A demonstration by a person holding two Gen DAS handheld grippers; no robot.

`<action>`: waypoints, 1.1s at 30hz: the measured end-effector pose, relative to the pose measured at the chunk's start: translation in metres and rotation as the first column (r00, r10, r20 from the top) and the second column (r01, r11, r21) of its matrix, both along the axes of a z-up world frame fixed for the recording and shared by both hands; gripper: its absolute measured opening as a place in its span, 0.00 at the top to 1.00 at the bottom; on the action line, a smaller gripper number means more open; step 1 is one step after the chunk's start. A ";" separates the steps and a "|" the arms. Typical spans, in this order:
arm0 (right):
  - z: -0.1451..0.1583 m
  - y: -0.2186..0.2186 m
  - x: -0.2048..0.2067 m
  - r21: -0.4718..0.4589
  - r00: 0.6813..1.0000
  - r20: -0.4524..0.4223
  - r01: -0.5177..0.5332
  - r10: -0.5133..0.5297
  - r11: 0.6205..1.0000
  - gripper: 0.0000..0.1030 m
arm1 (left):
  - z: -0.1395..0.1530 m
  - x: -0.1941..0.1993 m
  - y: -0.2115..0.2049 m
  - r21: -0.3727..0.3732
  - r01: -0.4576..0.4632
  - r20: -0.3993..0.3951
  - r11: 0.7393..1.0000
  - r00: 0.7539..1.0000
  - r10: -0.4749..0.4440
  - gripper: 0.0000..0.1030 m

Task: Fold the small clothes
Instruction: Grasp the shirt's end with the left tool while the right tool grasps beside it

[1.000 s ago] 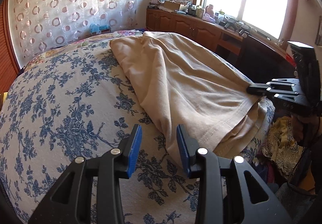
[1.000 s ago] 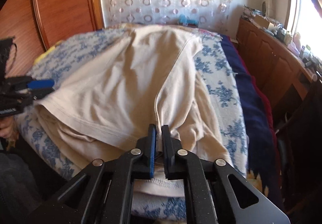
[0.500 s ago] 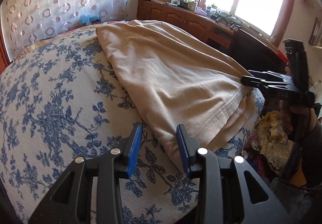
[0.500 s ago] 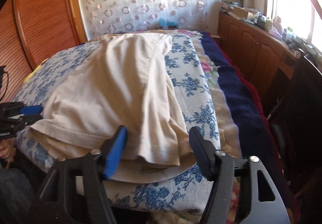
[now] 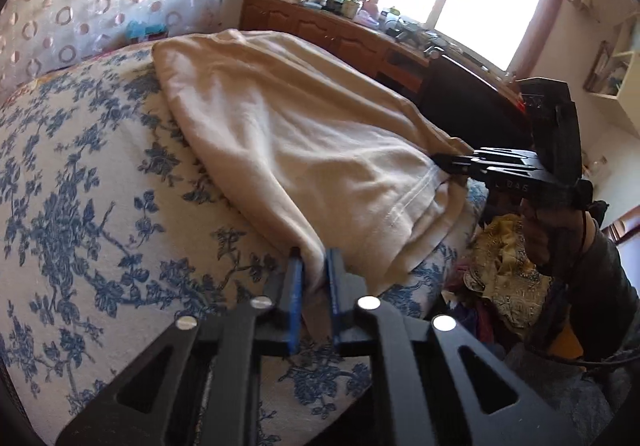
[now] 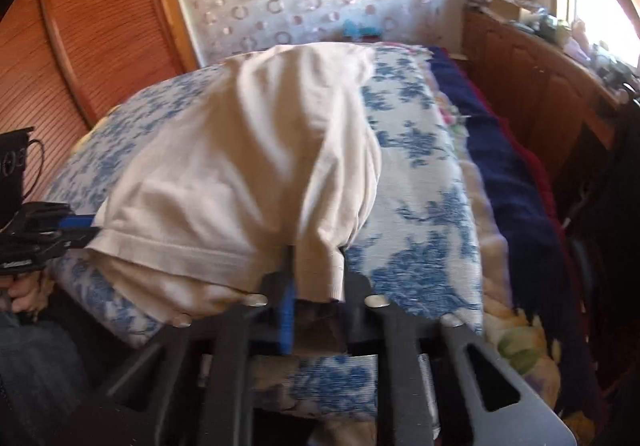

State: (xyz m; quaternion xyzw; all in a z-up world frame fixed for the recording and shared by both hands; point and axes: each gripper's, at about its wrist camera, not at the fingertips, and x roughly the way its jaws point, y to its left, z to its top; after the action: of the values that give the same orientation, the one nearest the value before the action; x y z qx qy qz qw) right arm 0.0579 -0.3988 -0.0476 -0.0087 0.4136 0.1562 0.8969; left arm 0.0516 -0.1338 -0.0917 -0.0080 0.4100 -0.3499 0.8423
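Note:
A cream garment [image 5: 288, 133] lies lengthwise on the blue-flowered bedspread [image 5: 88, 173], its hem at the near edge. My left gripper [image 5: 314, 266] is shut on the hem's left corner. It also shows in the right wrist view [image 6: 80, 228], at the far left. My right gripper [image 6: 316, 266] is shut on the hem's right corner of the garment [image 6: 256, 149]. It also shows in the left wrist view [image 5: 444, 161], at the garment's right edge. The hem corners are lifted a little off the bed.
A dark blue blanket [image 6: 504, 173] lies along the bed's right side. A wooden cabinet [image 5: 344, 33] with clutter stands under the window. A wooden sliding door [image 6: 80, 45] is on the left. A patterned cloth heap [image 5: 508, 266] lies beside the bed.
Both grippers moved in and shut on the hem corners. Half a second ago both were open; the right had let go of its earlier hold and took hold again.

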 end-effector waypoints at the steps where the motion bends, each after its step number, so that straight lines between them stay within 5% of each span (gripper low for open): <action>1: 0.002 0.001 0.000 0.005 1.000 0.004 -0.012 0.012 1.000 0.91 | 0.004 0.001 0.000 -0.011 0.007 0.003 1.000 1.000 -0.007 0.97; 7: 0.051 -0.002 0.014 0.108 0.991 0.126 -0.054 0.040 0.993 0.92 | 0.058 0.028 0.011 -0.111 0.004 0.075 0.994 0.997 0.004 0.98; 14: 0.104 0.011 0.095 0.109 0.970 0.241 -0.057 0.029 0.992 0.95 | 0.107 0.119 0.029 -0.118 -0.105 0.166 0.987 0.978 0.124 0.98; 28: 0.081 0.024 0.279 0.051 0.994 0.107 -0.007 0.001 0.999 0.95 | 0.074 0.281 0.033 -0.003 -0.227 0.080 0.974 0.971 0.227 0.95; 31: 0.074 0.025 0.291 0.023 0.996 0.090 0.000 -0.002 1.000 0.86 | 0.065 0.289 0.032 0.008 -0.192 0.061 0.981 0.980 0.192 0.87; 33: 0.076 0.020 0.289 0.010 0.993 0.111 0.026 -0.027 1.000 0.51 | 0.065 0.284 0.033 0.032 -0.195 0.073 0.980 0.979 0.193 0.76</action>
State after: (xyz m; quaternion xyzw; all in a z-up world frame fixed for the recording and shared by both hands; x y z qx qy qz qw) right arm 0.3468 -0.3792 0.0285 -0.0079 0.3622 0.1456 0.9206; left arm 0.3359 -0.1010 -0.0267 -0.0195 0.3845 -0.2581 0.8861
